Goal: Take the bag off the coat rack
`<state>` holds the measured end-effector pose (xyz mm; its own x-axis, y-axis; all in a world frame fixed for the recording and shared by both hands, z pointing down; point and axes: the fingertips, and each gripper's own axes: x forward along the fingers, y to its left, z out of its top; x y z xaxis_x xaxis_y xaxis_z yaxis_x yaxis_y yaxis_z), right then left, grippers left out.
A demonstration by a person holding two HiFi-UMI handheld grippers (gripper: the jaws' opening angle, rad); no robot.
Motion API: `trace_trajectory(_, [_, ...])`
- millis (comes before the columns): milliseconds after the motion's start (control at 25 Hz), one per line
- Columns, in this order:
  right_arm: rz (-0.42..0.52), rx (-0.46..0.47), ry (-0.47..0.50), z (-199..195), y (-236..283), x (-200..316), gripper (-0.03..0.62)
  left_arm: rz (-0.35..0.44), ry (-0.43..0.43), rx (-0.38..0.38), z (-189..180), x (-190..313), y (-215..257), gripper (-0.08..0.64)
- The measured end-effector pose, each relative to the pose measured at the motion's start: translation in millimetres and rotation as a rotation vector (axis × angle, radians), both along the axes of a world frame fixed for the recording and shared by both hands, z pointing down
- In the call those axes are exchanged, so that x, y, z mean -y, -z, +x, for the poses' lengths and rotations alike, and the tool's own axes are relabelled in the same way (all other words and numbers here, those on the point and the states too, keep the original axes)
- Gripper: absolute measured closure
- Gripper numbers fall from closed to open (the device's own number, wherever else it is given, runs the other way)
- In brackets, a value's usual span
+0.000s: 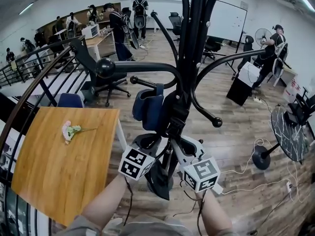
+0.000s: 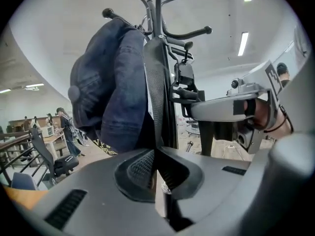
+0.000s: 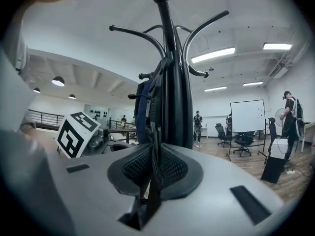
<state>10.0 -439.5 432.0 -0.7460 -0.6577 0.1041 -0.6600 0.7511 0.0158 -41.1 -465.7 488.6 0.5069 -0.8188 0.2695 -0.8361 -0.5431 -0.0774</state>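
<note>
A dark blue denim bag [image 1: 147,107] hangs on the black coat rack [image 1: 194,58], close against its pole. My left gripper [image 1: 147,144] sits just under the bag, my right gripper [image 1: 189,149] beside it by the pole. In the left gripper view the bag [image 2: 108,92] fills the upper left, and a black mesh strap [image 2: 158,92] runs down into my left gripper [image 2: 156,168], whose pads are shut on it. In the right gripper view my right gripper [image 3: 155,171] is shut on a thin black strap [image 3: 155,146] in front of the rack's pole [image 3: 174,97].
A wooden table [image 1: 64,166] with a small flower [image 1: 69,131] stands at the left beside a dark railing [image 1: 29,82]. An office chair [image 1: 110,85] is behind the rack. A floor fan [image 1: 290,132] and loose cables lie to the right. People stand far off.
</note>
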Motion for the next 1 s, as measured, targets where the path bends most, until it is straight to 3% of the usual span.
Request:
trace_trajectory(200, [0.086,0.034,0.035,-1,34,-13,0.535,0.033,0.085,-0.13,-26,-10,29,0.545])
trace_trajectory(360, [0.123,0.076,0.055,1,72,-23,0.535,0.087,0.102,-0.147,-39,-26,67,0.545])
trace_trajectory(640, [0.084,0.189,0.054,1,128,-37,0.535,0.195,0.089,-0.14,-49,-59,136,0.545])
trace_trajectory(800, [0.045,0.195,0.028,-5,140,-36,0.534,0.193,0.087,-0.119,-55,-69,150,0.545])
trace_trajectory(1000, [-0.04,0.24,-0.01,1,129,-29,0.535,0.133,0.148,-0.248,-78,-80,142,0.545])
